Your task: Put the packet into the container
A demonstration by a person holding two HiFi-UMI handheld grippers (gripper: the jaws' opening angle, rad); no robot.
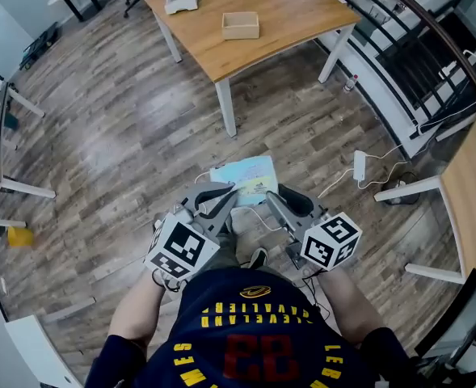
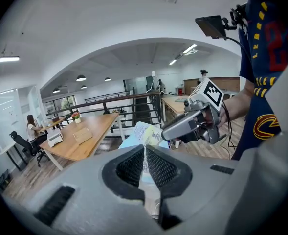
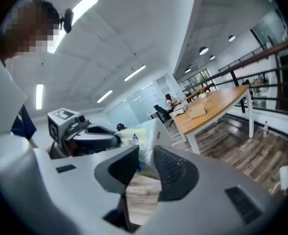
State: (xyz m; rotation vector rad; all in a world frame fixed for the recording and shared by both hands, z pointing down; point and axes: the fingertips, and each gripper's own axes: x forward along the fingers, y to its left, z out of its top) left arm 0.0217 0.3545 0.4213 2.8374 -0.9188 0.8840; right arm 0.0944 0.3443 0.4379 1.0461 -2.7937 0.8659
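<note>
Left claw (image 2: 144,155) pinches packet (image 2: 146,133) edge, right claw (image 3: 145,160) half-open: plain in gripper views, unclear in head view.

plank floor (image 1: 100,136) lies below the left gripper (image 1: 228,192); a wooden table (image 1: 286,14) stands well ahead, black railing (image 1: 415,63) right of it, strip lights (image 3: 85,6) overhead.

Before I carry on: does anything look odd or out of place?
Nothing spilled or damaged. The packet is pinched by one edge in the left hand-held gripper, over the floor, far from the container on the table. An adapter and cable lie loose on the floor.
</note>
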